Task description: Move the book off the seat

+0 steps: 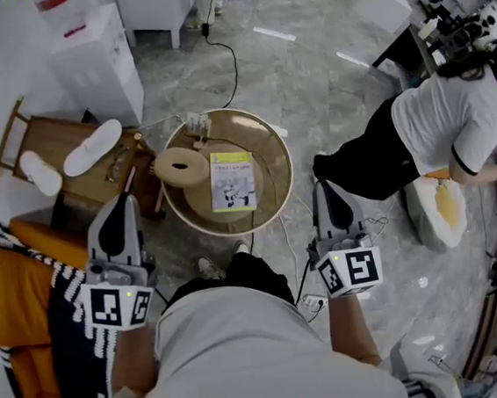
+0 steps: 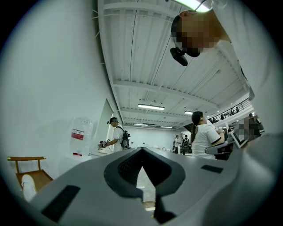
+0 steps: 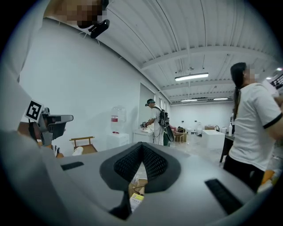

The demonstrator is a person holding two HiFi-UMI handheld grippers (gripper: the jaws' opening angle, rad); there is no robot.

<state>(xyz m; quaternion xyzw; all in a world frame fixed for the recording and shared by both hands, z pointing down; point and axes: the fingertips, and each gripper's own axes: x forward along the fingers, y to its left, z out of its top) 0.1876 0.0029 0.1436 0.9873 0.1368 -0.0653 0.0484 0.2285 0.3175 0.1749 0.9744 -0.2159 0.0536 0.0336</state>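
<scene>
The left gripper (image 1: 126, 200) and the right gripper (image 1: 324, 187) are held low in front of the person, one to each side of the round wooden seat (image 1: 271, 147). Both have their jaws closed tip to tip, with nothing between them. Each carries a marker cube (image 1: 116, 306) printed with black-and-white squares. The book (image 1: 232, 180) lies flat near the middle of the seat, clear of both grippers. It has a yellow band along the top of its cover, and its print is too small to read. Through the slot under the right gripper's jaws only a yellow-edged sliver shows — too little to name. Farther left, two white slippers (image 1: 91, 147) rest on a wooden chair (image 1: 44, 136). Beyond it stands a water dispenser (image 1: 97, 64) with a red label that is illegible. Its top is cut off by the frame.
</scene>
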